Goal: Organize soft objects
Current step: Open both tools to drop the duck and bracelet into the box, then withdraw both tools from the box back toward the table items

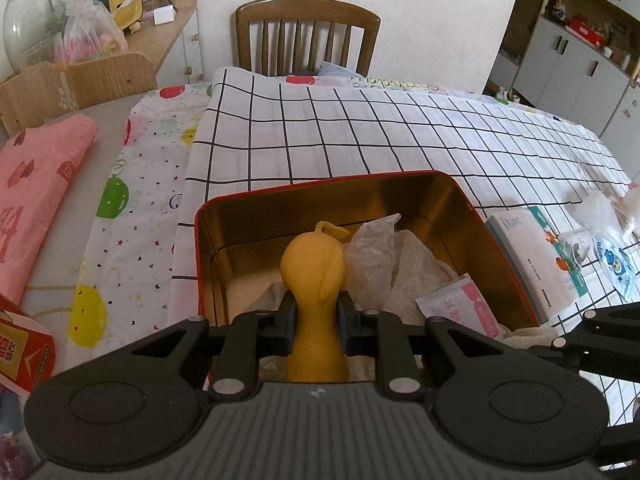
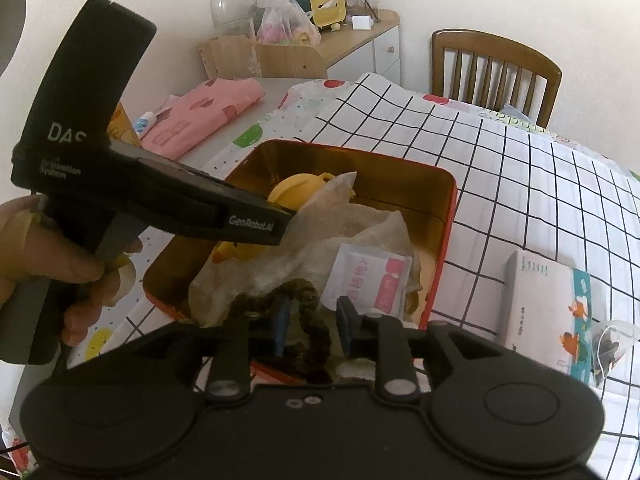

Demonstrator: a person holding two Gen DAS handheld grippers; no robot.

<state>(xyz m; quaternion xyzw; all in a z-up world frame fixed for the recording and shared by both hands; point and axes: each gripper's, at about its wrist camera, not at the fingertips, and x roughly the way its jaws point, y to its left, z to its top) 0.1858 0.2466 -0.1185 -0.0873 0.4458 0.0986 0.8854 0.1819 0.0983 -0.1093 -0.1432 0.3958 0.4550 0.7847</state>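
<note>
A red tin box with a gold inside stands on the checked cloth; it also shows in the right wrist view. My left gripper is shut on a yellow soft duck toy and holds it over the box; the toy shows in the right wrist view too. Inside lie a white gauze cloth, a clear plastic bag and a pink-white sachet. My right gripper hangs over the box's near edge, its jaws apart around a brown braided rope without pressing it.
A white box with cartoon print lies right of the tin, also in the right wrist view. A folded pink cloth lies at the left. A wooden chair stands behind the table. A cluttered shelf is at back left.
</note>
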